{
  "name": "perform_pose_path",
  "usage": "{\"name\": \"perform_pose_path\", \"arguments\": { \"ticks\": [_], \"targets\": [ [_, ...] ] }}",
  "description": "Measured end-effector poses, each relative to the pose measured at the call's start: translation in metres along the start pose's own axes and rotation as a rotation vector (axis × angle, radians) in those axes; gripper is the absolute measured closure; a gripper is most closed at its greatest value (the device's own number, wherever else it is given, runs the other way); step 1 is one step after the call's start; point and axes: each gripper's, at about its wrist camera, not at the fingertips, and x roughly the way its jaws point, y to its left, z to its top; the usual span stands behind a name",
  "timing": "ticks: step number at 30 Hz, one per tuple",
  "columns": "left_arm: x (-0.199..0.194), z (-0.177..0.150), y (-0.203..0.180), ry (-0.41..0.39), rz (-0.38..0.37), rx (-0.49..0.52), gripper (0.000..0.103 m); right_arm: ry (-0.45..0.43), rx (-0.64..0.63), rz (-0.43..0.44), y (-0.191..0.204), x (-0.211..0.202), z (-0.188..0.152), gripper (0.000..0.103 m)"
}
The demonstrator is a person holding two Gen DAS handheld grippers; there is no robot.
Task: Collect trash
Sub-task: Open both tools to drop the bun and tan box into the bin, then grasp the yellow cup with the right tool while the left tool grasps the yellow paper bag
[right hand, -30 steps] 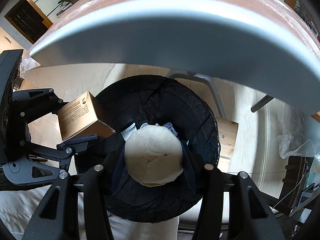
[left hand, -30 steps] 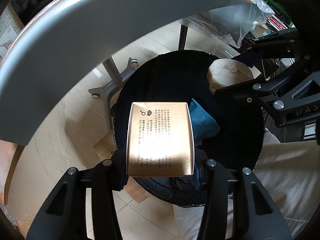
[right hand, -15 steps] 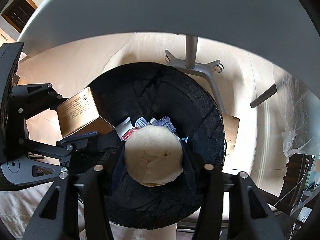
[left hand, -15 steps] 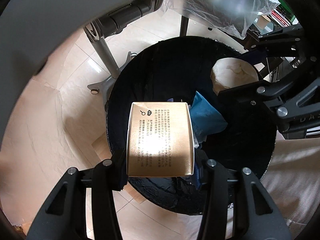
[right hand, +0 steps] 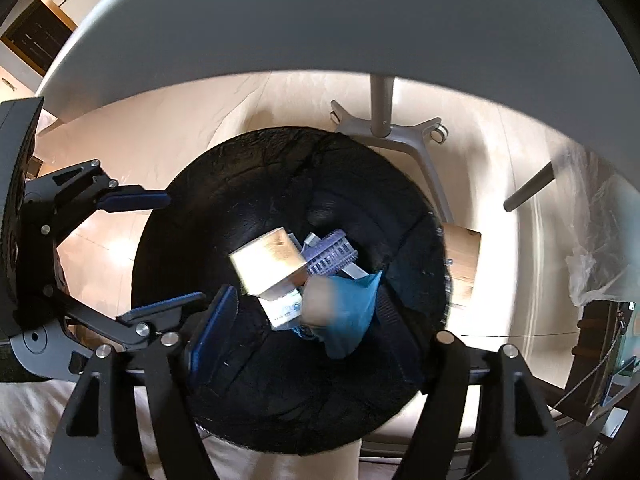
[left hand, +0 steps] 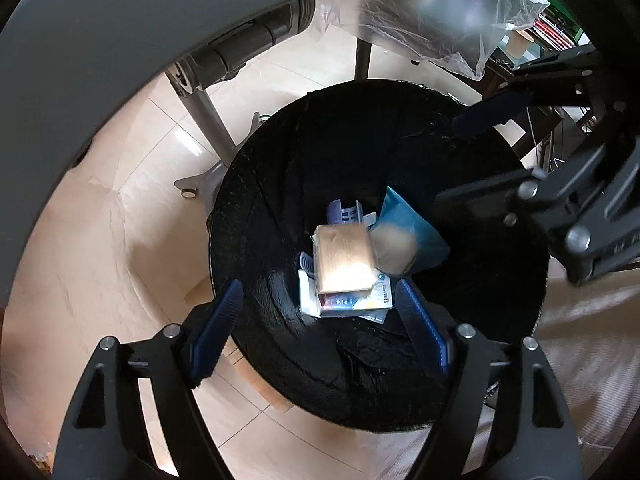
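Filling the upper part of both frames was the pale grey curved underside of a tabletop (left hand: 100, 40), its grey metal leg on a castored foot (right hand: 382, 120) standing on the cream tiled floor (left hand: 80, 260). Below it, at frame centre, sat the round bin lined with a black plastic bag (left hand: 280, 208), its mouth open to both cameras.

2 grippers hung over the bin. The left gripper (left hand: 320, 320), at the bottom of its own frame, had its blue-padded fingers (left hand: 216, 328) spread wide with nothing between them. The right gripper (right hand: 304, 328) was likewise released, its fingers parted and bare; in the left view it reached in from the right edge.

Down inside the bin lay the trash. The gold rectangular cardboard box (left hand: 344, 258) rested at the centre, on top of white and blue printed paper packets (left hand: 348, 304). Just right of it was a crumpled teal-blue wrapper (left hand: 416, 236), and touching both was the beige rounded paper wad (left hand: 394, 250), blurred in both views. A lilac ribbed plastic piece (right hand: 330, 258) lay just beyond the box.

A clear plastic sheet (left hand: 460, 20) draped at the upper right.
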Motion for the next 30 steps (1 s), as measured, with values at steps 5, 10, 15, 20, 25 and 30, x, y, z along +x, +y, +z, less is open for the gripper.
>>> {"name": "perform_pose_path", "arguments": {
  "ticks": [5,10,15,20,25,30],
  "targets": [
    [-0.043,-0.011,0.004,-0.058,-0.003,-0.005,0.023,-0.070,0.009,-0.015,-0.005,-0.047,-0.009,0.032],
    [-0.139,-0.011,0.016,-0.256,-0.031,-0.004,0.013,-0.245,0.003,-0.038,-0.003,-0.120,-0.008,0.018],
    [-0.210,0.031,0.061,-0.501,0.036,-0.075,0.002,-0.398,-0.017,-0.062,-0.001,-0.155,0.032,0.008],
    [-0.205,0.105,0.128,-0.551,0.039,-0.229,0.002,-0.439,-0.071,-0.097,0.005,-0.140,0.098,0.008],
    [-0.167,0.175,0.178,-0.499,-0.030,-0.338,0.002,-0.408,-0.087,-0.115,0.009,-0.108,0.148,0.008],
    [-0.125,0.227,0.198,-0.423,-0.055,-0.348,0.002,-0.366,-0.063,-0.102,0.001,-0.085,0.178,0.008]
  ]
}}
